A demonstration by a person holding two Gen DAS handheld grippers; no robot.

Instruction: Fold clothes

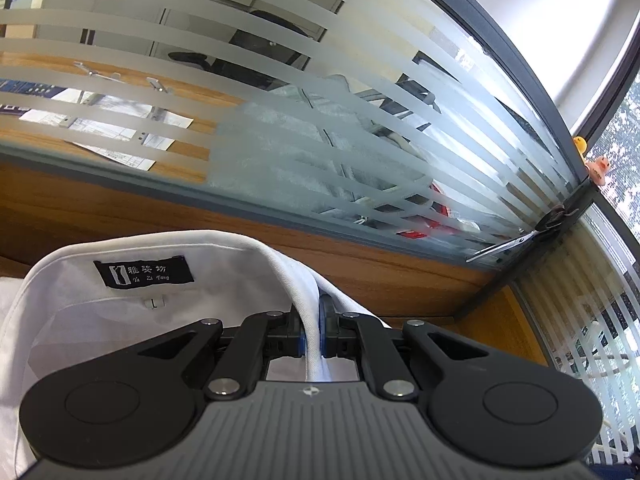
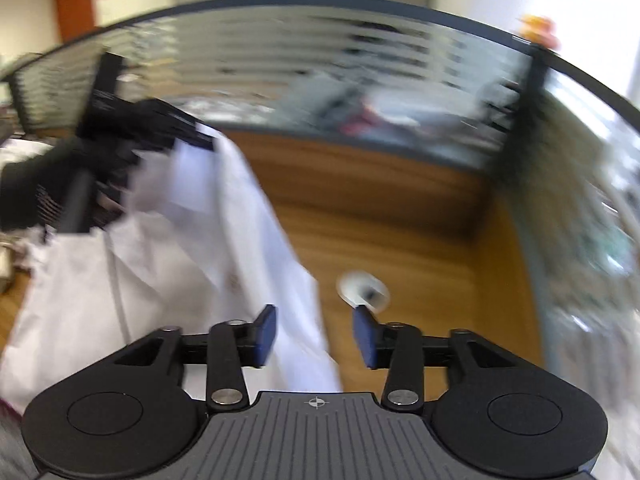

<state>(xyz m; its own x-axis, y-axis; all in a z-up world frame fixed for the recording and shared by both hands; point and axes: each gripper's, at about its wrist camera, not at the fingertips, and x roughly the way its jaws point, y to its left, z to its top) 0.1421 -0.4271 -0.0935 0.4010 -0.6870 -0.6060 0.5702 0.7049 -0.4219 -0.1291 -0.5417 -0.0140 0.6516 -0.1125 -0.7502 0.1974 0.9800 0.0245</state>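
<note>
Your left gripper (image 1: 313,330) is clamped on the white shirt (image 1: 100,320) at the collar edge; black label (image 1: 144,271) & size L face up, scissors (image 1: 516,243) by the glass partition (image 1: 280,92).

Striped glass partition (image 1: 360,92) – scissors (image 1: 508,246) hang there, wooden desk (image 2: 400,220) below.

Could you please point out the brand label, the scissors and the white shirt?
brand label (image 1: 144,272), left wrist view, centre of the black tag.
scissors (image 1: 508,245), left wrist view, on the blades.
white shirt (image 2: 168,280), right wrist view, hanging body fabric.

Both cameras sit just behind their fingers, facing the striped glass partition (image 1: 360,128) — the left very near it, angled upward; the right farther back, blurred.
</note>
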